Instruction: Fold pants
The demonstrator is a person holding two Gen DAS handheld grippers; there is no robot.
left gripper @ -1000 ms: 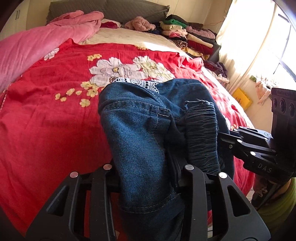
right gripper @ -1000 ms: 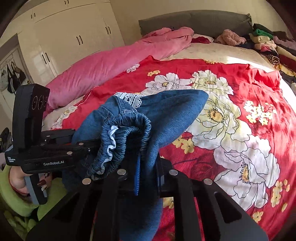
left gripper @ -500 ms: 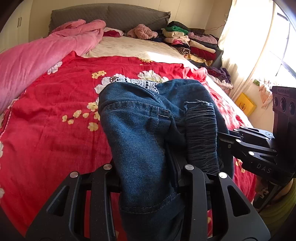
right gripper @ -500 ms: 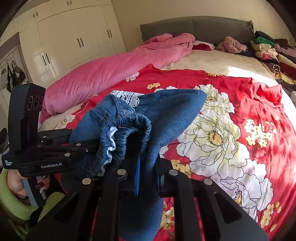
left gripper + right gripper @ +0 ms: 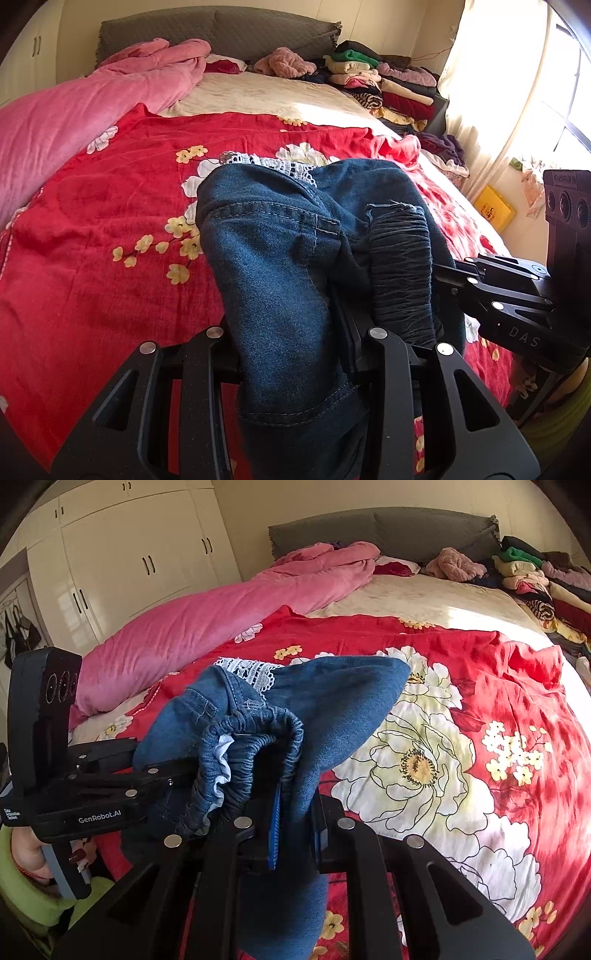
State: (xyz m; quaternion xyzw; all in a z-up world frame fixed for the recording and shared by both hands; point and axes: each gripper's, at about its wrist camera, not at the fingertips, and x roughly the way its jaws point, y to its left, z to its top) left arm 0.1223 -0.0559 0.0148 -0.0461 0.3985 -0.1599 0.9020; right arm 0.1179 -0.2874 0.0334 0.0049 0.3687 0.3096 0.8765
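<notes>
Coarse matt denim pants (image 5: 280, 266), lace-trimmed; fleecy, perhaps plush, pink blanket (image 5: 74, 110); matt black plastic gripper (image 5: 295, 834).

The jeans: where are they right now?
In both wrist views the jeans hang bunched between the left tongs and right tongs, above the red floral bedspread.

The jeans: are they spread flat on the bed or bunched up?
Bunched up. The jeans hang doubled over, pinched by the left gripper and right gripper above the red bedspread.
</notes>
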